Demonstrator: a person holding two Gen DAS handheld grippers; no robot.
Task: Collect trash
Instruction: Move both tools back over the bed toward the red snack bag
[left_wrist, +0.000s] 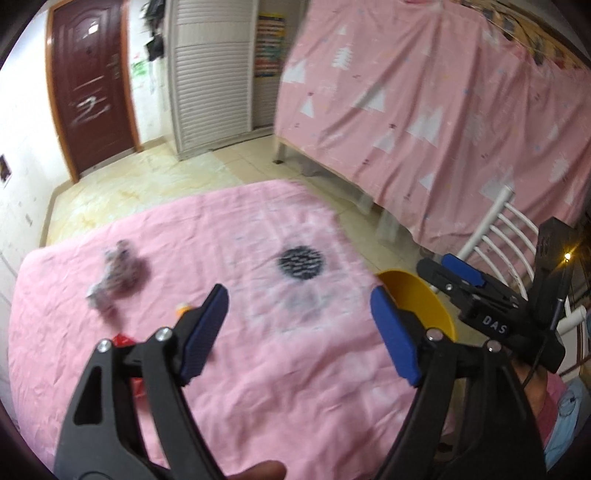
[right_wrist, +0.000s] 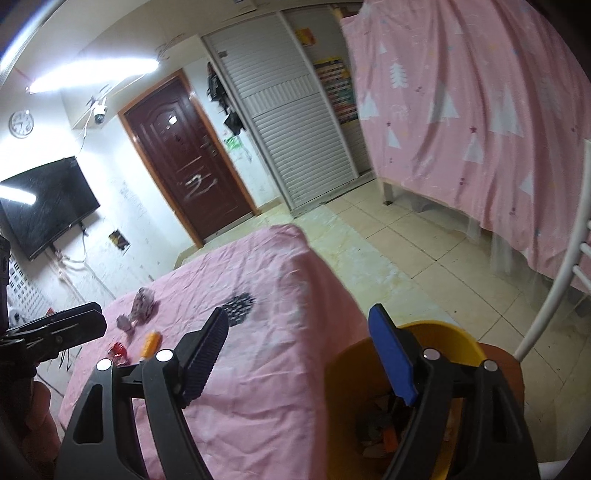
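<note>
A table under a pink cloth (left_wrist: 258, 354) (right_wrist: 258, 295) holds a crumpled purple wrapper (left_wrist: 118, 273) (right_wrist: 138, 308), a small orange piece (left_wrist: 181, 308) (right_wrist: 150, 344) and a red wrapper (left_wrist: 123, 340) (right_wrist: 119, 350). A yellow bin (left_wrist: 424, 299) (right_wrist: 439, 336) with trash inside stands off the table's right edge. My left gripper (left_wrist: 299, 332) is open and empty above the cloth. My right gripper (right_wrist: 295, 354) is open and empty over the bin's left rim; it also shows in the left wrist view (left_wrist: 469, 280).
A black round print (left_wrist: 302, 261) (right_wrist: 240, 306) marks the cloth. A white chair (left_wrist: 498, 236) (right_wrist: 554, 295) stands by the bin. A pink curtain (left_wrist: 424, 103) hangs on the right. Tiled floor (right_wrist: 406, 251), a brown door (right_wrist: 184, 155) and a white wardrobe (right_wrist: 295, 122) lie beyond.
</note>
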